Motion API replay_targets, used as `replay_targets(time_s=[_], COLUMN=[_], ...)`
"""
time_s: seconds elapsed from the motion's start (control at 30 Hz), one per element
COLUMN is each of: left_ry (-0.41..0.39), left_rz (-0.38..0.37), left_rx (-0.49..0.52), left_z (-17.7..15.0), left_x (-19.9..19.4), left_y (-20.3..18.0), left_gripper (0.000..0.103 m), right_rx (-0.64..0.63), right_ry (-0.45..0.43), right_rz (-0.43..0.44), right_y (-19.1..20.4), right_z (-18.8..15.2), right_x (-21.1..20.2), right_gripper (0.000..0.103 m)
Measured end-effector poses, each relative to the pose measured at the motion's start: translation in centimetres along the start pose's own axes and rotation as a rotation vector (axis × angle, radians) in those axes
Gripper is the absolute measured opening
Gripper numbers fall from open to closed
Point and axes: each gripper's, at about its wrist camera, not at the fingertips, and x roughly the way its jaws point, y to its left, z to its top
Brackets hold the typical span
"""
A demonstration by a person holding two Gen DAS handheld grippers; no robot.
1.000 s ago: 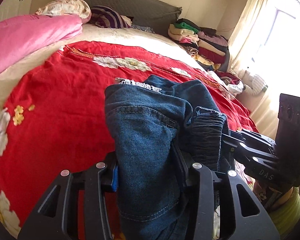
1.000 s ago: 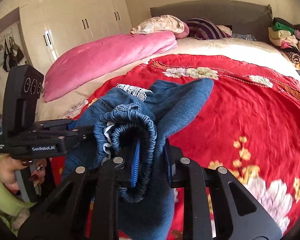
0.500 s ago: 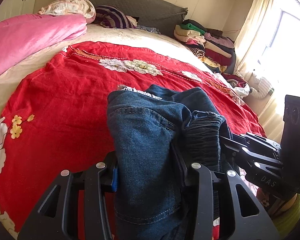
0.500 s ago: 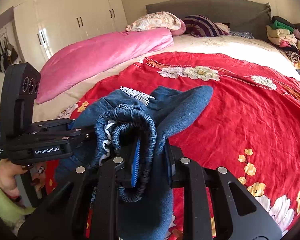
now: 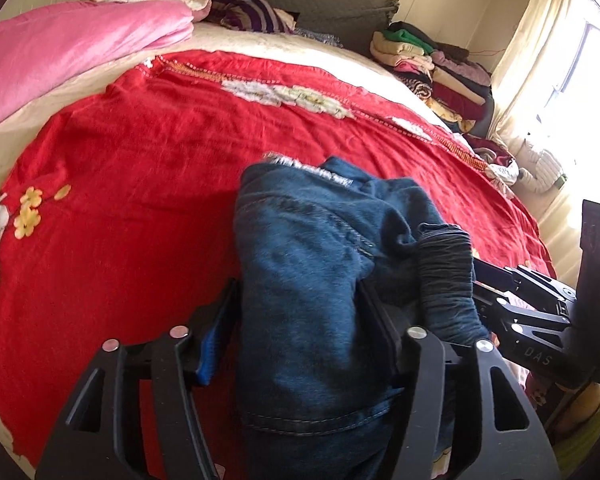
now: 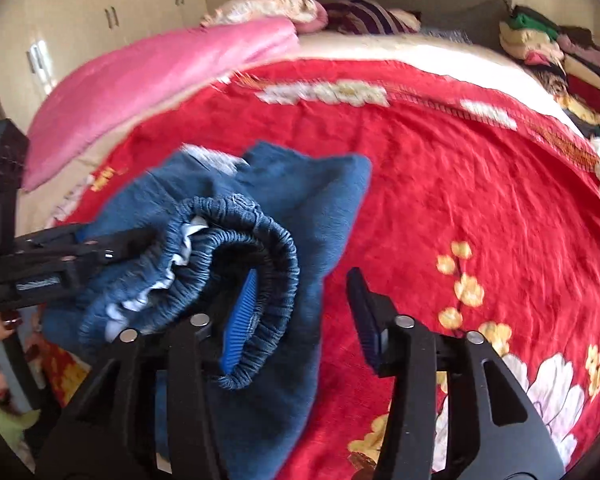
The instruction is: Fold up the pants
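- The right gripper (image 6: 304,312) has just opened. Half a second ago its fingers were pinching the stretchy waistband (image 6: 256,264); now they are standing wide apart, and the band is only draping over the blue pad on one finger.
- The left gripper (image 5: 296,340) is still squeezing the thick bundle of the jeans (image 5: 308,280) between its fingers.
- So the jeans are hanging from the left side alone, up over the red blanket (image 5: 140,184) on the bed.
- I think the right side is letting go to grab a new spot for the next fold.
- There is lots of flat red blanket ahead for laying the jeans down.
- The pink quilt (image 6: 160,72) is lying along the far left edge, and the pile of clothes (image 5: 432,68) is sitting at the far right corner, both well away.
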Motion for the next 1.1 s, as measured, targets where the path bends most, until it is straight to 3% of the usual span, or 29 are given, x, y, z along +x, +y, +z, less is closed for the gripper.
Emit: replay_targets(time_s=[0.13, 0.4, 0.63, 0.7, 1.0, 1.1], left_ry=[0.004, -0.004, -0.027, -0.037, -0.090, -0.111], left_rz=[0.003, 0.003, 0.002, 0.005, 0.002, 0.013], left_rx=[0.003, -0.001, -0.002, -0.005, -0.004, -0.002], left_z=[-0.4, -0.5, -0.6, -0.6, -0.3, -0.2], left_x=[0.5, 0.4, -0.9, -1.4, -4.6, -5.8], left_y=[0.1, 0.2, 0.0, -0.1, -0.2, -0.2], left_gripper=[0.061, 0.062, 0.063, 0.074, 0.082, 0.095], right_rx=[0.046, 0.079, 0.082, 0.078, 0.082, 0.083], right_ry=[0.027, 0.005, -0.056, -0.072, -0.165, -0.195], right_rz=[0.001, 0.010, 0.012, 0.006, -0.005, -0.004], right_y=[-1.0, -1.1, -1.1, -1.0, -0.9, -0.7], right_z=[-0.5, -0.6, -1.1, -1.3, -1.1, -1.0], right_x=[1.0, -0.2, -2.9, -3.6, -6.9, -8.1], right_gripper=[0.049, 0.055, 0.073, 0.077, 0.093, 0.094])
